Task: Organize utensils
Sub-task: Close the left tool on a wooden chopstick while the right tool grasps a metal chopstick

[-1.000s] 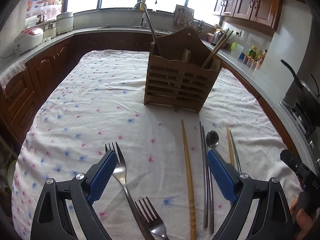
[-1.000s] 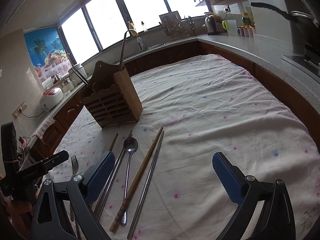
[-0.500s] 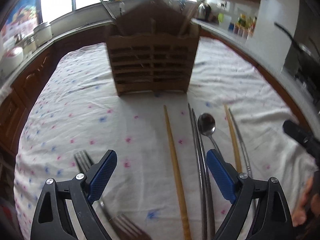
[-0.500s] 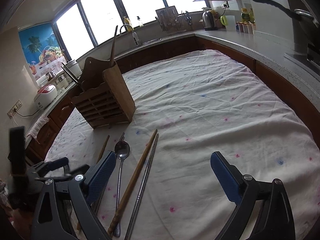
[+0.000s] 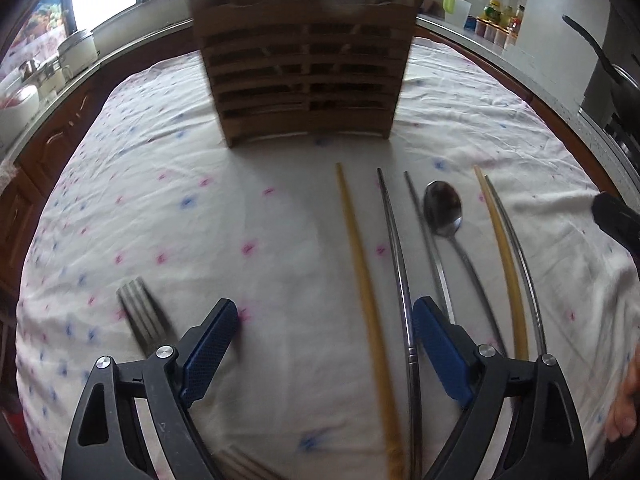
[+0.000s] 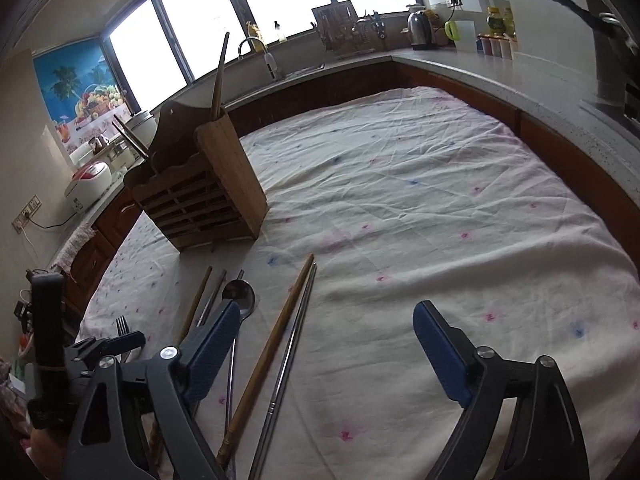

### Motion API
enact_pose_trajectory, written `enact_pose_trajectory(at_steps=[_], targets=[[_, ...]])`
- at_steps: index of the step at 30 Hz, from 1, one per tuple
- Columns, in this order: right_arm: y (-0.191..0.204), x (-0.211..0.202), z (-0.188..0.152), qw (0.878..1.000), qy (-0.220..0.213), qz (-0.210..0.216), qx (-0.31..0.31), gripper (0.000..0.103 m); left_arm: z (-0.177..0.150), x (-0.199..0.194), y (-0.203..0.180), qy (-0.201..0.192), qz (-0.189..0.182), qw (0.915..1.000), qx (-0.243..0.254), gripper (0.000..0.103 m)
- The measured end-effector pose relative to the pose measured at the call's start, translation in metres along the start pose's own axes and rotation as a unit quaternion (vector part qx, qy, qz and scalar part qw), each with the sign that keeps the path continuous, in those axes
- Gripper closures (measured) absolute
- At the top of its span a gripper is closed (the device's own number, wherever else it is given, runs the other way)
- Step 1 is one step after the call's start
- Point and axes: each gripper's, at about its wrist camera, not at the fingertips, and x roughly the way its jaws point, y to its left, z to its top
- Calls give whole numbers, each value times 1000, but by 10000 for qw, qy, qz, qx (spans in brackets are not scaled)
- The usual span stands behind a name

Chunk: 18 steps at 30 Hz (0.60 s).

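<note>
A wooden utensil holder [image 5: 304, 68] stands on the flowered tablecloth [image 5: 200, 220]; it also shows in the right wrist view [image 6: 200, 196] with sticks standing in it. On the cloth lie a wooden chopstick [image 5: 360, 280], metal chopsticks [image 5: 396, 252], a spoon [image 5: 443, 208], another wooden and metal chopstick pair [image 5: 504, 252] and a fork [image 5: 140, 312]. My left gripper [image 5: 324, 332] is open and empty, low over the wooden chopstick. My right gripper [image 6: 326, 332] is open and empty, over the right-hand chopstick pair [image 6: 280, 340].
Kitchen counters ring the table, with a rice cooker [image 6: 90, 180] at left, a sink tap [image 6: 264, 56] at the back, and a kettle [image 6: 420, 28] and jars at right. A pan handle [image 6: 560, 0] juts in at far right.
My left gripper has swung right and forward, from over the forks to over the wooden chopstick, nearer the holder. My right gripper has drifted slightly forward and stays open.
</note>
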Motion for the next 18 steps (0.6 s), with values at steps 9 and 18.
enact_pose_trajectory(at_steps=[9, 18], targets=[[21, 33, 3, 9984, 454, -84, -339, 63, 24, -4, 24, -245, -172, 9991, -314, 19], [31, 69, 4, 9934, 824, -380, -707, 85, 47, 34, 14, -82, -90, 9999, -76, 40]])
